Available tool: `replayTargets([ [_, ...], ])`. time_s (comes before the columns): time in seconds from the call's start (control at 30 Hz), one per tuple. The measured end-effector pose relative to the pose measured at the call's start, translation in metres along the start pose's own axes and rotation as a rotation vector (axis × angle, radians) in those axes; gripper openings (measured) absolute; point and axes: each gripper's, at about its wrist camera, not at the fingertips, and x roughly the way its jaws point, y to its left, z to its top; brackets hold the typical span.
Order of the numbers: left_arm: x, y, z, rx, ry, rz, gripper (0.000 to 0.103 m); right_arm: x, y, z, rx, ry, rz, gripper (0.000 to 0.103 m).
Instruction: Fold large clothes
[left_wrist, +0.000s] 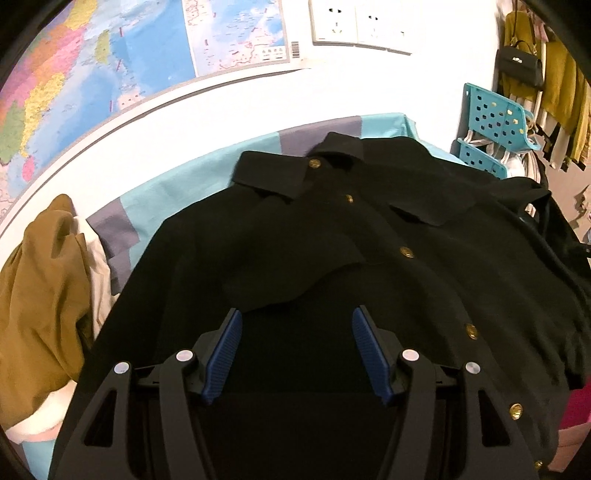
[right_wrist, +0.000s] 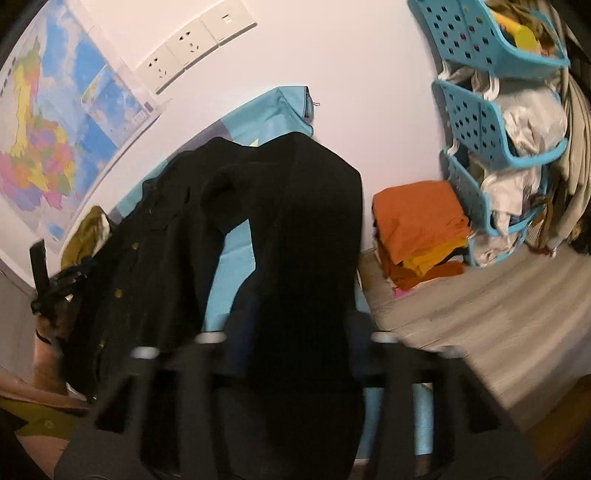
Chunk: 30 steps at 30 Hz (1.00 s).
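A black button-up jacket (left_wrist: 369, 236) with gold buttons lies front-up on a blue and grey cloth-covered table (left_wrist: 155, 199), collar toward the wall. My left gripper (left_wrist: 297, 332) is open just above the jacket's lower front, its blue pads (left_wrist: 225, 354) spread wide with nothing between them. In the right wrist view the jacket's sleeve (right_wrist: 306, 258) rises from the table and drapes over my right gripper (right_wrist: 295, 343). The fabric hides the fingertips and the view is motion-blurred. The jacket body (right_wrist: 155, 236) lies to the left.
An olive-brown garment (left_wrist: 44, 295) is heaped at the table's left edge. A stack of orange and yellow folded clothes (right_wrist: 421, 229) sits on the floor by the wall. Blue perforated baskets (right_wrist: 491, 122) hold clothes at right. A map (left_wrist: 92, 74) and sockets are on the wall.
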Motion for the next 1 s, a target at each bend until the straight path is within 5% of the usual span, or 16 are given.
replayTargets([
  [0.03,-0.002,-0.002,0.000,0.001,-0.003,-0.002,0.060,-0.006,-0.001,0.004,-0.002,-0.023,0.035,0.004],
  [0.27,-0.015,-0.007,-0.003,0.018,-0.026,-0.037,0.061,-0.098,0.026,0.063,-0.072,-0.241,0.100,0.004],
  [0.47,-0.021,-0.003,-0.004,0.003,-0.034,-0.108,0.061,-0.128,0.114,0.112,-0.318,-0.201,0.146,0.004],
  [0.7,-0.028,0.004,-0.009,-0.015,-0.054,-0.161,0.061,-0.059,0.208,0.107,-0.521,-0.004,0.285,0.005],
  [0.83,-0.035,0.006,-0.011,-0.003,-0.069,-0.175,0.061,0.008,0.250,0.091,-0.555,0.110,0.404,0.005],
  [1.0,-0.046,0.003,-0.015,0.014,-0.094,-0.239,0.061,0.088,0.279,0.072,-0.516,0.227,0.442,0.014],
])
